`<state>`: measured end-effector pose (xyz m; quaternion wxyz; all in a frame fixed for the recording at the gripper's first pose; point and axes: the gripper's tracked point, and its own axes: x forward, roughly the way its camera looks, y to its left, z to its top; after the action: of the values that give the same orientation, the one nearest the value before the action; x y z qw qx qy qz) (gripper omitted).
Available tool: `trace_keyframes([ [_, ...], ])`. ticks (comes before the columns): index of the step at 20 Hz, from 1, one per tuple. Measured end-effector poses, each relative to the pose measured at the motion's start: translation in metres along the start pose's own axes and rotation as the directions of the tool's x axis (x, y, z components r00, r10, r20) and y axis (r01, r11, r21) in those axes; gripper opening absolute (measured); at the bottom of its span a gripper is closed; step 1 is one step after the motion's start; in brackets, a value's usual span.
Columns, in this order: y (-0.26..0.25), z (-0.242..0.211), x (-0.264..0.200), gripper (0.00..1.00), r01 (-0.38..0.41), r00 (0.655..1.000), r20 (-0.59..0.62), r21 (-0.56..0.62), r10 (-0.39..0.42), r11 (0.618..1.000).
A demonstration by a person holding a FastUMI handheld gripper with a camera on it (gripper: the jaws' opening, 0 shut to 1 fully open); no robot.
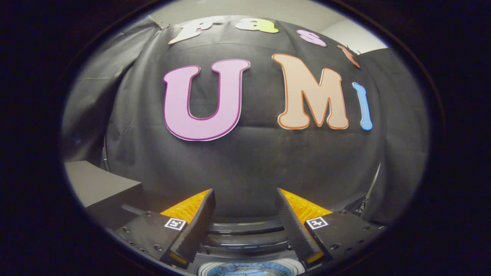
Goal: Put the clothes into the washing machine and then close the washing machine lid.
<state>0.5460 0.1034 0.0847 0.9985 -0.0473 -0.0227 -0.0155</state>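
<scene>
In the gripper view, the gripper [245, 195] hung with fingers spread and empty, raised toward the black cloth wall [245, 165], likely poised above the white top-loading washing machine [249, 268], whose round opening was cut off below them. No clothes could be made out.

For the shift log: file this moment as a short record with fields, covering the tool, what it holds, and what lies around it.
tool: fingers spread apart, open
held: nothing between the fingers
below the fingers: round washing machine opening, bluish inside; contents unclear
machine rim: dark curved bands between the fingers
ahead: black cloth booth wall
to one side: grey box-shaped block
lid: cannot tell
</scene>
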Motion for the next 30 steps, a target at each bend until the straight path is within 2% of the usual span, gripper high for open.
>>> trace_keyframes([
  [4, -0.0023, 0.0003, 0.0012, 0.98, 0.021, 1.000, 0.001, 0.003, -0.021, 1.000],
  [22, -0.0021, 0.0031, 0.0000, 0.97, 0.023, 0.999, 0.040, 0.012, -0.023, 1.000],
  [30, -0.0017, 0.0019, 0.0004, 0.97, 0.023, 1.000, 0.007, 0.049, -0.023, 0.999],
])
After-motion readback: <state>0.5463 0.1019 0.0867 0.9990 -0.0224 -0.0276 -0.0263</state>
